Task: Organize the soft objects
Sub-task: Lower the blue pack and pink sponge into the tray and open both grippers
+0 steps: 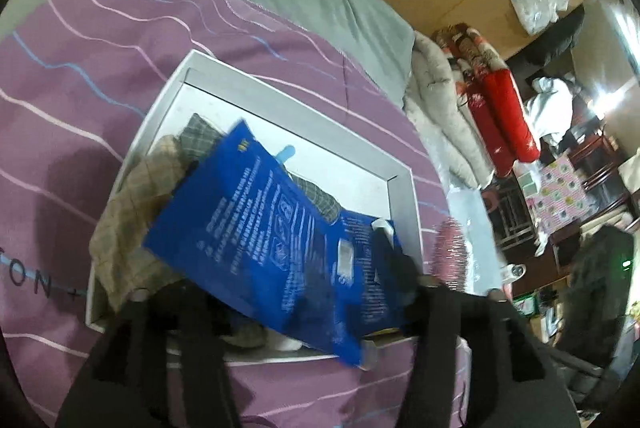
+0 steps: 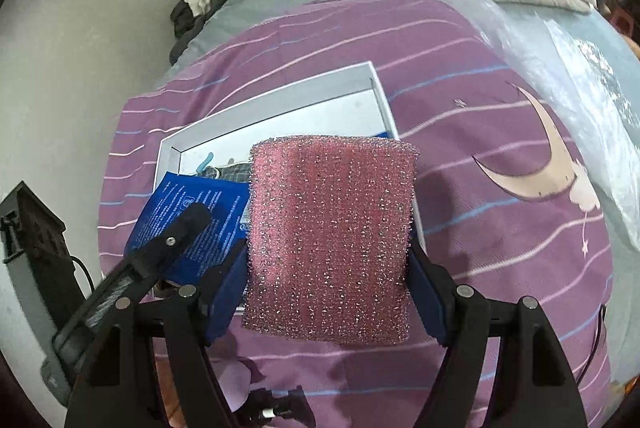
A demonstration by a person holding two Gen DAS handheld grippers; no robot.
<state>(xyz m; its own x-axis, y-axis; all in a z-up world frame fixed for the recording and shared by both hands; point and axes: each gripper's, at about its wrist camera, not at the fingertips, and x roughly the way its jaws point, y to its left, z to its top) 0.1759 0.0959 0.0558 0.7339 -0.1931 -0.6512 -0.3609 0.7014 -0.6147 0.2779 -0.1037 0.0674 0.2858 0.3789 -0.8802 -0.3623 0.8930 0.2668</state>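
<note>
Right tongs point(image 2: 328, 260), lower centre: clamped on pink sponge point(image 2: 330, 236), light, squashy, held by its side edges. Left tongs point(image 1: 276, 292): released, blue pouch point(image 1: 276, 252) lying loose, tilted over white box point(image 1: 404, 184) on the bed.

Blue pouch point(image 1: 276, 248) motion-blurred, its print unreadable.

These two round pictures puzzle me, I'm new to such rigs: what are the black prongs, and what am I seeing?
Each picture comes from a camera on a hand-held claw, looking along its two fingers. The left claw stands open over a white box on a purple striped bedcover; a blue packet lies across the box, on checked cloths. The right claw is shut on a pink sparkly sponge, beside the box.
</note>
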